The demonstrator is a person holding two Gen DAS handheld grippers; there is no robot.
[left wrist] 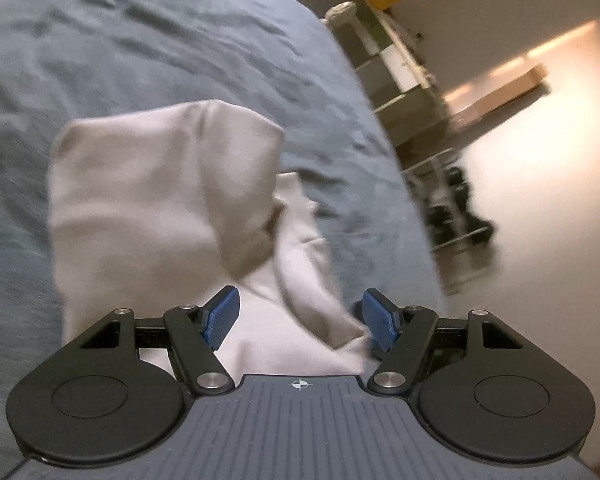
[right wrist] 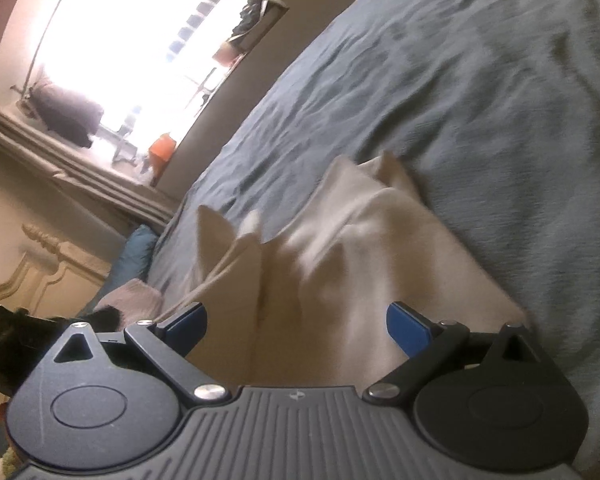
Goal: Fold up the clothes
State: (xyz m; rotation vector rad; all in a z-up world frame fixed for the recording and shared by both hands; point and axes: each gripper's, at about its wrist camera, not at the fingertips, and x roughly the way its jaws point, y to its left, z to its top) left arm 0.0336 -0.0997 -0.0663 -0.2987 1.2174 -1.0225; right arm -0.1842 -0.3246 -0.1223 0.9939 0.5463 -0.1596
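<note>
Left hand-held gripper [left wrist: 300, 320] wide over pale garment [left wrist: 160, 200] on bed [left wrist: 140, 40], shelves [left wrist: 404, 80] beyond; right hand-held gripper [right wrist: 296, 328] wide too, window [right wrist: 140, 40] only there.

A shelf rack [left wrist: 404, 80] stands beside the blue-grey bed [left wrist: 140, 40]; bright window [right wrist: 140, 40].

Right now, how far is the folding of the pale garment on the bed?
Partly done. The pale garment lies on the blue-grey bedcover in rough layers, but one side is bunched and wrinkled, not flat. In hand: nothing. The left gripper and right gripper both have open jaws with cloth between them, not pinched. Left: smooth the bunched side and finish the folds. No other clothes can be identified.
</note>
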